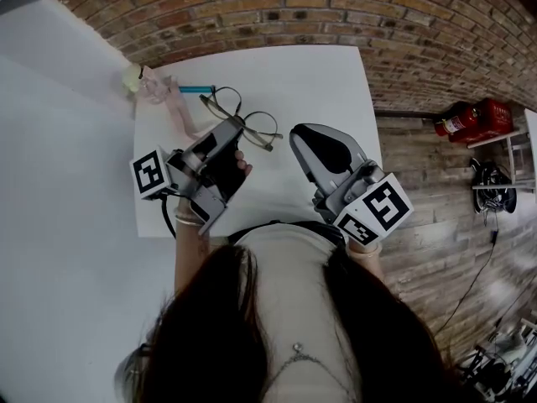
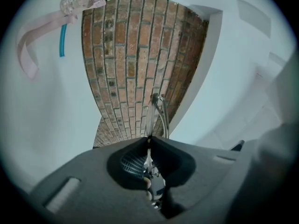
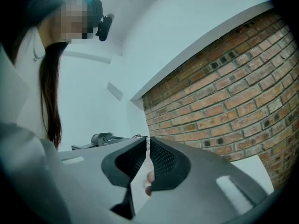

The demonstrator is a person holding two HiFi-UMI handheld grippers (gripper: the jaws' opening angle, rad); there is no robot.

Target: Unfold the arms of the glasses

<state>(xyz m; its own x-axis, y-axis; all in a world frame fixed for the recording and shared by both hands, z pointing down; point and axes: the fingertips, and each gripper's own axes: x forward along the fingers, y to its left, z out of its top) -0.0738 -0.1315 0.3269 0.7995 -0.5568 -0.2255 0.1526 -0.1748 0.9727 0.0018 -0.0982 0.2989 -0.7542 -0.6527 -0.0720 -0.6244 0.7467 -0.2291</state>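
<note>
The left gripper has its fingers pinching the glasses. The right gripper, fingers pressed together and empty, hovers just right of the glasses.

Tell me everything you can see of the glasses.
The glasses have a thin, dark wire frame, metal by the look, with two rounded clear lenses. The left gripper is shut on the frame, which runs edge-on between its jaws. They are held over the white table, left of its middle. Whether the arms are folded cannot be told.
</note>
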